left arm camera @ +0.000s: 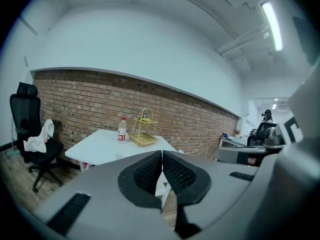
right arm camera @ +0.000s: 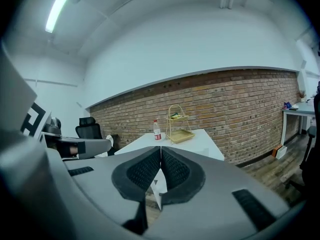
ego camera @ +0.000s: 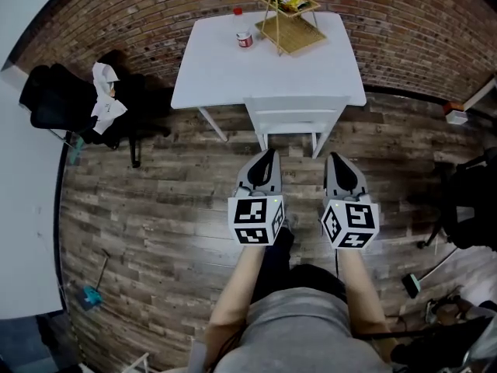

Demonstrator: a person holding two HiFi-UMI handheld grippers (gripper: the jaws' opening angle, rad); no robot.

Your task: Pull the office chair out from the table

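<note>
bottle [left arm camera: 121,130], rack [ego camera: 293,34] on table [ego camera: 210,68]; chair [ego camera: 293,121] tucked

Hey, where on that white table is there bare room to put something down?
Bare: the table left of the bottle, and its near strip before the wire basket. Crowded: the far edge around those two.

Ceiling tube lights [left arm camera: 271,19] give bright, even light and glare white in both gripper views. The white bench [ego camera: 225,68] is nearly washed out; shadows on the wooden floor [ego camera: 155,216] are soft. Every view bows at its edges, bending the brick wall [right arm camera: 235,99], with black corners.
</note>
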